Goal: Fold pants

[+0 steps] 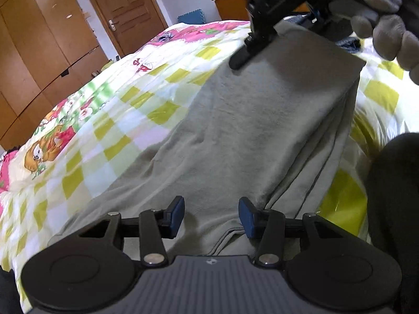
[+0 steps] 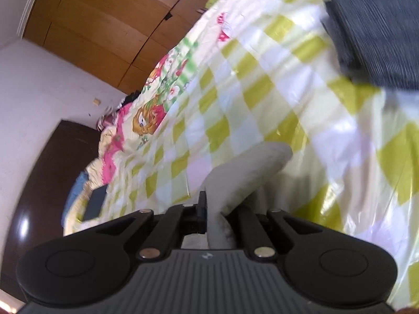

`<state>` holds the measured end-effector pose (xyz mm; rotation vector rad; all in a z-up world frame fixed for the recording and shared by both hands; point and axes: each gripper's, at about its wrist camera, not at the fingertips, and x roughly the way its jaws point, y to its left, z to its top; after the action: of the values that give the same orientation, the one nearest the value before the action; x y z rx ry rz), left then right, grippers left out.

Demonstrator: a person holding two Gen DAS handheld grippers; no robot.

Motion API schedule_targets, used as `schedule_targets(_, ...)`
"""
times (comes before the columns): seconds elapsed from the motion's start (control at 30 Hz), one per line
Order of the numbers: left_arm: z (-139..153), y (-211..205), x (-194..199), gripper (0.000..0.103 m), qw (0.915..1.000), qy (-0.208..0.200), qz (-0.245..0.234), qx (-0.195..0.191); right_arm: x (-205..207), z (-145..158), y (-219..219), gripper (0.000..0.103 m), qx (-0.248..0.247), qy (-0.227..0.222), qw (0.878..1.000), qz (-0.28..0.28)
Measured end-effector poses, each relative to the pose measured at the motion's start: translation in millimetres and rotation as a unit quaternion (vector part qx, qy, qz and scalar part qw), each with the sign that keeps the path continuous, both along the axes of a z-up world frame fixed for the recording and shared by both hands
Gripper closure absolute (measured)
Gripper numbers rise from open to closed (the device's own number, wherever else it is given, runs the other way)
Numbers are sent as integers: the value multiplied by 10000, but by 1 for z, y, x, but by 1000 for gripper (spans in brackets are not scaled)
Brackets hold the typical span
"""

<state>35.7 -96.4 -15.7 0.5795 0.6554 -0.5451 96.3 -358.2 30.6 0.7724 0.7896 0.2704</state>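
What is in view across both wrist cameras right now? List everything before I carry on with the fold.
pants: one, grey-green, lying lengthwise on the bed, far end lifted
bedspread: one, yellow-green and white checks with pink cartoon prints, covering the bed
dark folded cloth: one, dark grey-blue, on the bedspread
wardrobe: one, brown wood, beside the bed
door: one, brown wood, shut, far wall
wooden desk: one, orange-brown, beyond the bed
left gripper: black, blue pads, jaws apart over the pants
right gripper: black, jaws shut on the pants
gloved hand: grey, holding the right gripper
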Motion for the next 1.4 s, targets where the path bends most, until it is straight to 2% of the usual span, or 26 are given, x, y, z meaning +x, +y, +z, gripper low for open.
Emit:
schedule_targets(0.23, 14, 39, -1, 40, 9984, -122, 486, -257, 8, 34, 75, 98, -601, -238, 9959, 626)
schedule_targets(0.47, 24, 88, -14, 38, 9937, -380, 907, -542, 16, 46, 161, 98, -1181, -264, 9857, 1172)
schedule_targets(0.63, 16, 128, -28, 37, 9906, -481, 1160, -535, 23, 45, 212, 98, -1347, -189, 9826, 1266)
schedule_targets(0.9, 4, 166, -32, 35, 9836, -269, 1475, -1001, 40, 44, 271, 98, -1476, -264, 9817, 1174)
schedule_targets(0.97, 1, 170, -26, 35, 9823, -114, 1515, -1097, 41, 42, 287, 97, -1743, -261, 9755, 1315)
schedule_targets(1.0, -1, 172, -23, 35, 9816, -1, 1535, -1133, 39, 39, 299, 96, -2024, -267, 9680, 1461)
schedule_targets(1.07, -3, 178, -21, 35, 9791, 74, 1619, -1230, 33, 28, 323, 93, -2596, -227, 9461, 1921)
schedule_targets(1.13, -1, 184, -22, 34, 9767, 76, 1678, -1338, 25, 15, 341, 86, -2920, -182, 9272, 2341)
schedule_targets(1.17, 0, 186, -23, 34, 9757, 74, 1717, -1362, 21, 10, 345, 82, -2919, -204, 9243, 2450)
schedule_targets(1.23, 2, 190, -27, 34, 9750, 31, 1774, -1341, 15, 6, 345, 79, -2987, -208, 9200, 2528)
schedule_targets(1.3, 7, 194, -32, 34, 9746, -72, 1819, -1308, 7, 9, 341, 68, -3188, -357, 9109, 2594)
schedule_targets(1.37, 13, 198, -39, 34, 9736, -118, 1842, -1340, -3, 18, 328, 56, -3113, -525, 9121, 2616)
schedule_targets(1.4, 16, 202, -41, 33, 9736, -176, 1865, -1304, -7, 23, 320, 54, -3053, -597, 9152, 2561)
